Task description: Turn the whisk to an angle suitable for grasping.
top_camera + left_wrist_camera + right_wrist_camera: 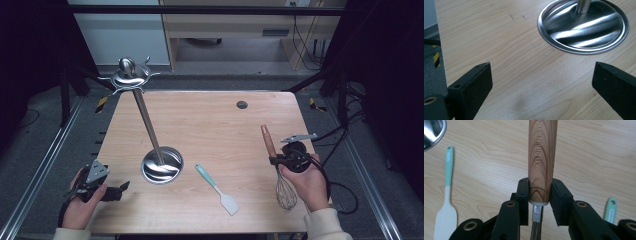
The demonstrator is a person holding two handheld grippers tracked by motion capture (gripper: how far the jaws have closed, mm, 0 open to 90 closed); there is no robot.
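Observation:
A whisk (268, 140) with a wooden handle and wire head is lifted off the table at the right, handle pointing away from me. My right gripper (274, 161) is shut on the handle's lower end; in the right gripper view the whisk (541, 157) sits clamped between the two pads of that gripper (541, 192). A steel utensil stand (161, 165) with hooks on top rises left of centre. A teal and white spatula (217, 189) lies flat between the stand and the whisk. My left gripper (119, 190) rests open at the table's front left, nothing between its jaws (541, 82).
The stand's round base (584, 27) lies just ahead of the left gripper. The spatula (446, 195) lies left of the held whisk, and a second teal handle (611, 210) peeks out beside the right jaw. A dark cable hole (242, 104) marks the far table edge.

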